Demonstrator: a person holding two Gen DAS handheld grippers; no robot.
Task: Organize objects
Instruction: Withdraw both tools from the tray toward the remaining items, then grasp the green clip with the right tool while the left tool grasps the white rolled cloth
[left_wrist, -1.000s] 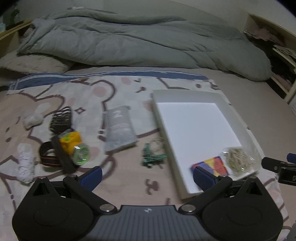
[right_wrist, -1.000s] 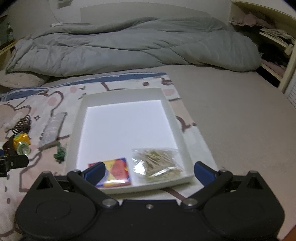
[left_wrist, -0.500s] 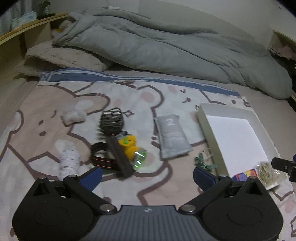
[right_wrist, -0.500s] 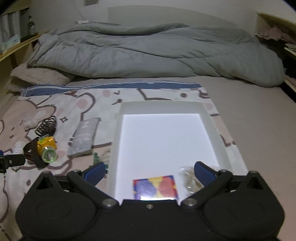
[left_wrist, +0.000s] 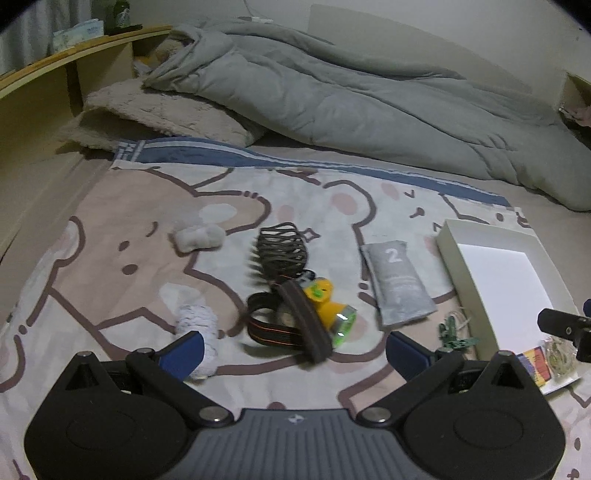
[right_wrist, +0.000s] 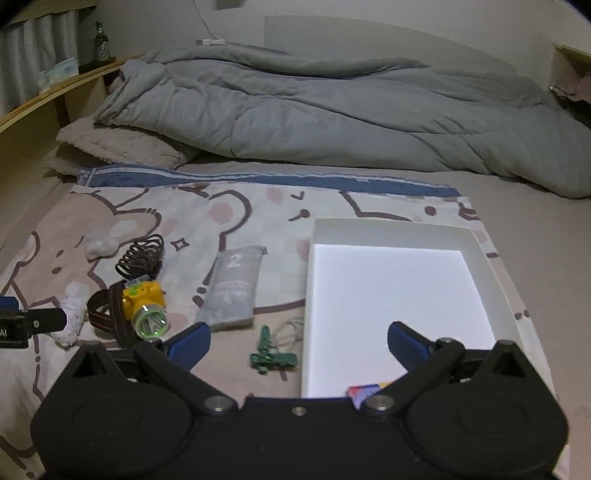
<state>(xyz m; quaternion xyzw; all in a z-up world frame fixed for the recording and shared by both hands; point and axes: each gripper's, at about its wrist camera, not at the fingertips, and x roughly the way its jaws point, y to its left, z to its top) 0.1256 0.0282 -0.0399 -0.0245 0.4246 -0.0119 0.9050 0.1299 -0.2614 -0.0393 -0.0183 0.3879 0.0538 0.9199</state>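
Observation:
A white tray (right_wrist: 480, 251) lies on the bear-print blanket, holding a colourful card (left_wrist: 537, 365) and a clear bag of rubber bands (left_wrist: 559, 356) at its near end. Left of it lie a grey pouch marked 2 (left_wrist: 397, 282), a small green circuit board (right_wrist: 271, 356), a yellow headlamp (left_wrist: 327, 301) with a dark strap, a dark wire whisk (left_wrist: 282, 251), and two white cloth wads (left_wrist: 199, 236) (left_wrist: 197, 321). My left gripper (left_wrist: 293, 352) is open and empty, just before the headlamp. My right gripper (right_wrist: 299, 341) is open and empty over the tray's near left edge.
A rumpled grey duvet (right_wrist: 332, 110) and a beige pillow (left_wrist: 162, 114) lie across the back of the bed. A wooden headboard shelf (left_wrist: 55, 70) runs along the left with a bottle and tissue pack. Bare mattress lies right of the tray.
Both grippers have moved left and back from the tray. The left one now faces the headlamp and whisk; the tray has slid to the right of both views. Nothing was picked up.

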